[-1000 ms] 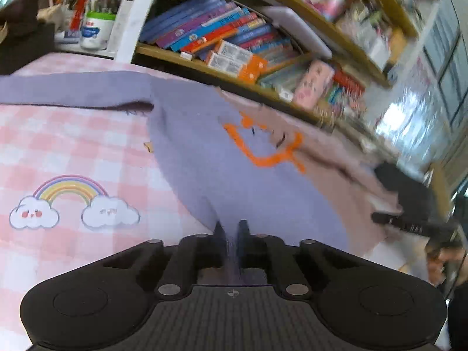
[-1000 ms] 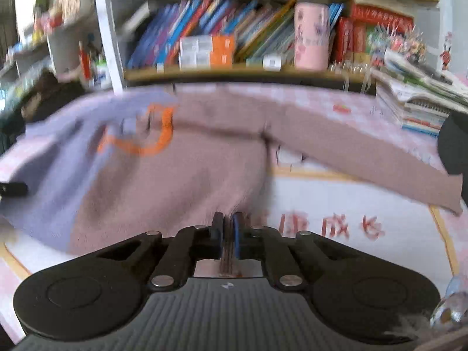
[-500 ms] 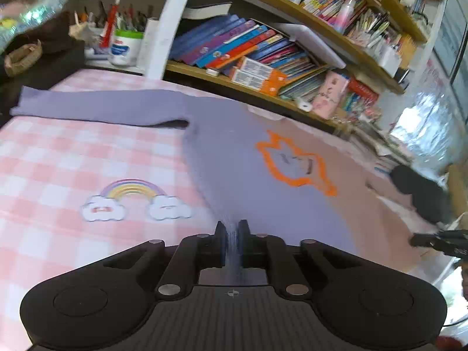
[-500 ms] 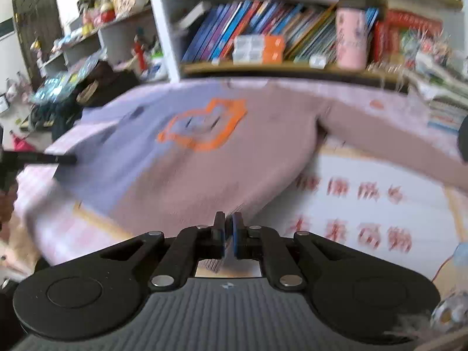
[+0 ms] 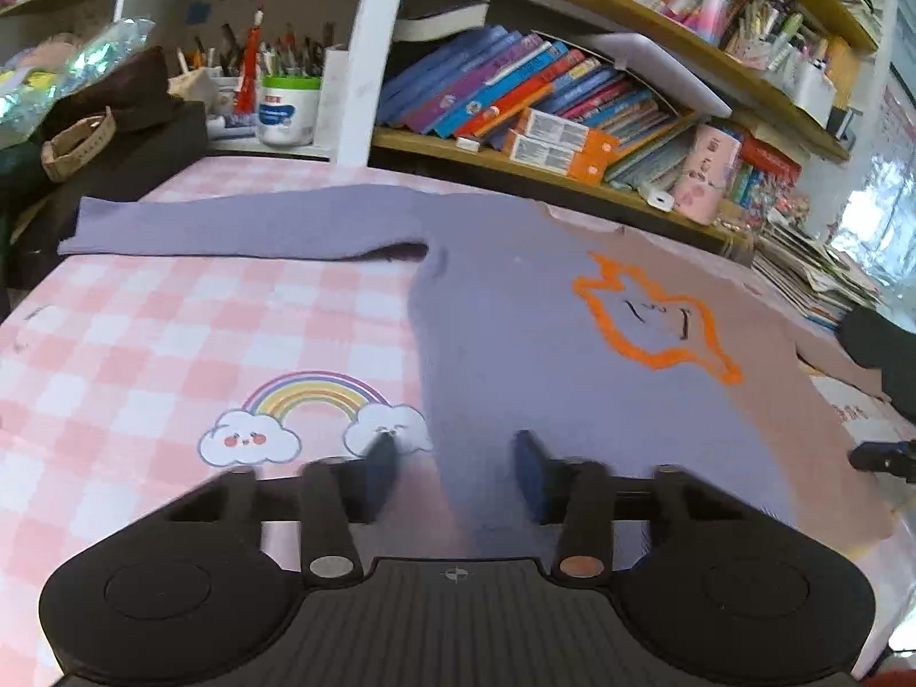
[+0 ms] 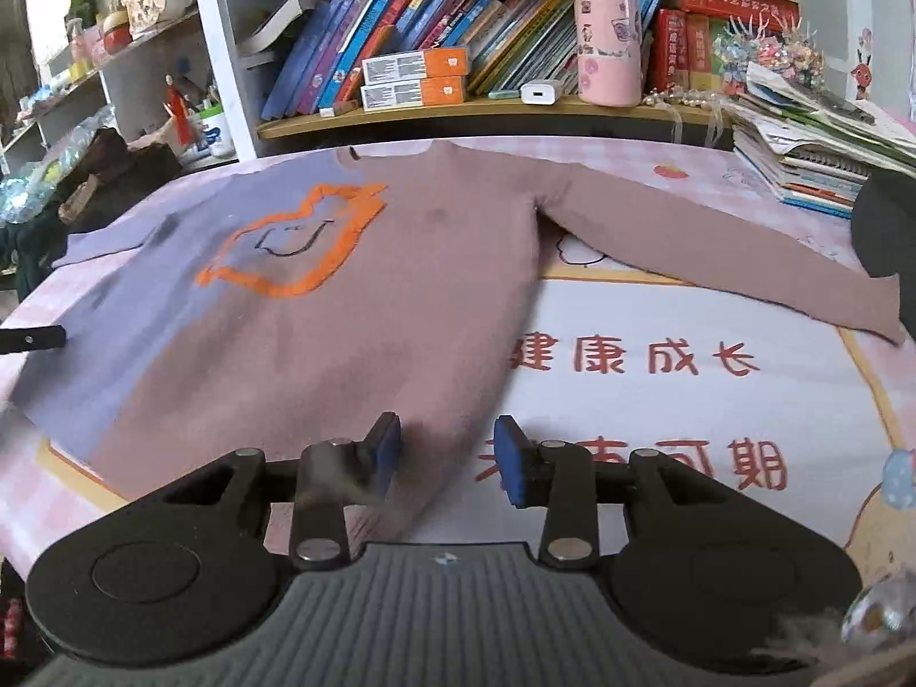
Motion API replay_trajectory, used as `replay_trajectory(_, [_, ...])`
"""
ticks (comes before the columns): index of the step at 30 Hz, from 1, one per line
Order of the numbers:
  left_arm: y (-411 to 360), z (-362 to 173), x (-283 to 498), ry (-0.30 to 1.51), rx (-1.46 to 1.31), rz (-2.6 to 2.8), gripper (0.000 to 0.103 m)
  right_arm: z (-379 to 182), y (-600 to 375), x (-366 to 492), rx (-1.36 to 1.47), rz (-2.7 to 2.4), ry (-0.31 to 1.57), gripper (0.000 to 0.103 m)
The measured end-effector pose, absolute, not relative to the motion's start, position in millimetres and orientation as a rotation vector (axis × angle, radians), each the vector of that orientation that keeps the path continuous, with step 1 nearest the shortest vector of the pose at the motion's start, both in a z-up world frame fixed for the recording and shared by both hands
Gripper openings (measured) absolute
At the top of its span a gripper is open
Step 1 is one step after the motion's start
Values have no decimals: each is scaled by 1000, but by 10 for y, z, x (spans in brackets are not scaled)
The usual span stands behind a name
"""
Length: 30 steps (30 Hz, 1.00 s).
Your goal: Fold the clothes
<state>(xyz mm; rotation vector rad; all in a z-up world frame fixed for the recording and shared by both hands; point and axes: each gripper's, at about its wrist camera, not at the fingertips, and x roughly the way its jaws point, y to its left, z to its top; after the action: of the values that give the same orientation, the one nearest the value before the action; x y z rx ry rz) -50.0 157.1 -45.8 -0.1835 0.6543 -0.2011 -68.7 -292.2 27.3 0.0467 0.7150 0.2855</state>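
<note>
One flat knit sweater (image 6: 355, 309), lilac and mauve halves.

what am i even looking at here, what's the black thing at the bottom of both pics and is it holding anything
The black shape is a hand-held gripper with two fingers; a person carries one in each hand, and a small camera on each looks forward past its fingers. One picture is from the left gripper, the other from the right gripper. On the pink checked tablecloth lies a long-sleeved sweater, half purple, half brown, spread flat with sleeves out. Behind it stands a bookshelf. Both grippers sit at the sweater's bottom hem with their jaws opening; cloth lies between the blue pads, but they are not pressing on it.
</note>
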Motion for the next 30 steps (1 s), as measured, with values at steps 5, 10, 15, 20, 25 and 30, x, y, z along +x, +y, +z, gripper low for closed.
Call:
replay_trajectory(5, [1553, -495, -583, 655, -207, -264, 6, 296, -2856, -696, 15, 313, 712, 18])
replay_trajectory(10, [1524, -457, -705, 650, -190, -279, 5, 282, -2887, -732, 15, 321, 697, 17])
replay_trajectory(15, [1545, -459, -799, 651, -188, -282, 5, 284, -2836, -751, -31, 320, 683, 17])
replay_trajectory(20, [1533, -441, -847, 655, -189, -286, 5, 280, -2801, -724, -62, 321, 672, 16])
replay_trajectory(25, [1489, -441, -901, 657, -193, -305, 5, 267, -2802, -633, -97, 296, 654, 15])
replay_trajectory(30, [1462, -467, -864, 655, -208, -314, 5, 243, -2840, -531, -107, 265, 642, 13])
